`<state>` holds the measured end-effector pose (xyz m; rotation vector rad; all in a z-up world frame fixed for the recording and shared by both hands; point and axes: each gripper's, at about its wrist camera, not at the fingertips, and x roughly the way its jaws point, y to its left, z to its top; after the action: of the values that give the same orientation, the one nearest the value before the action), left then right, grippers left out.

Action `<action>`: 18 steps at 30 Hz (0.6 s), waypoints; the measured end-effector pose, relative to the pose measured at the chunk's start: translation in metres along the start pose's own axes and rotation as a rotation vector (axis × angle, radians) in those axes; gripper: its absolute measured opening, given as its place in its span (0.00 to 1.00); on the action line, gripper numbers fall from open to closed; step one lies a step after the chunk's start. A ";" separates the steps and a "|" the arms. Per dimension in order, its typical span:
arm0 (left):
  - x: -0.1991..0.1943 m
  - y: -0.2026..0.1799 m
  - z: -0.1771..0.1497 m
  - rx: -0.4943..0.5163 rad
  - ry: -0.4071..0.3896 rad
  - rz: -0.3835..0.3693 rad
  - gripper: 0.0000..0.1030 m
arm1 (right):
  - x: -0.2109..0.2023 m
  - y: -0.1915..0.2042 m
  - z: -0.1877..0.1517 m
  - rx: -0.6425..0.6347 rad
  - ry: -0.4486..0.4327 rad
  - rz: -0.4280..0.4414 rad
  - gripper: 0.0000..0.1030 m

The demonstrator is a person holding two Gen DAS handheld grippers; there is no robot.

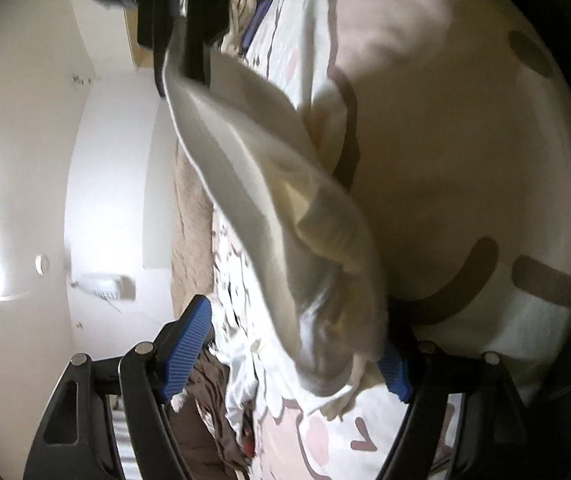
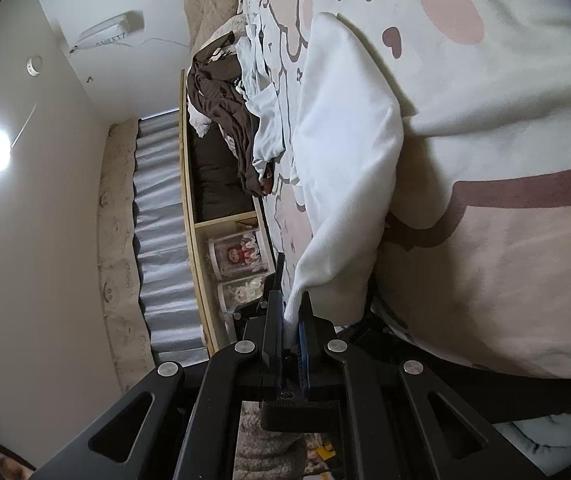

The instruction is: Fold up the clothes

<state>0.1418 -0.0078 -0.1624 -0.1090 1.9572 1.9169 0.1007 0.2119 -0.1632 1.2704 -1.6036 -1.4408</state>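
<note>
While right gripper pinches white garment, left gripper gapes, pad half-hidden.

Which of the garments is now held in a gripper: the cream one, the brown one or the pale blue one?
The cream garment: the right gripper pinches its corner. The brown garment and pale blue garment lie heaped, untouched.

A bed cover with pink spots and brown hearts fills the bed. A wooden shelf holds dolls. A grey curtain hangs nearby.
</note>
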 end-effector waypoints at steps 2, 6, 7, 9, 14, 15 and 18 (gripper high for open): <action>-0.005 0.001 0.002 0.003 -0.068 0.011 0.73 | -0.003 -0.001 -0.001 -0.002 -0.003 -0.012 0.08; -0.006 0.003 0.006 0.013 -0.130 -0.003 0.57 | -0.008 -0.005 -0.003 -0.003 -0.015 -0.062 0.08; -0.003 0.006 0.005 -0.009 -0.129 -0.029 0.39 | -0.010 -0.006 -0.004 -0.006 -0.021 -0.079 0.08; 0.001 0.016 0.003 -0.085 -0.124 -0.090 0.21 | -0.014 -0.008 -0.006 -0.014 -0.041 -0.112 0.08; 0.014 0.052 -0.007 -0.276 -0.138 -0.223 0.18 | -0.019 0.015 -0.021 -0.225 -0.113 -0.374 0.08; 0.016 0.057 -0.007 -0.304 -0.140 -0.250 0.18 | -0.018 0.023 -0.026 -0.303 -0.124 -0.447 0.08; 0.022 0.077 -0.010 -0.395 -0.149 -0.361 0.17 | -0.002 0.051 -0.063 -0.682 -0.193 -0.751 0.08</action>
<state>0.0940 -0.0082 -0.0976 -0.3887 1.3368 1.9692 0.1466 0.1873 -0.1011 1.3705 -0.5848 -2.3513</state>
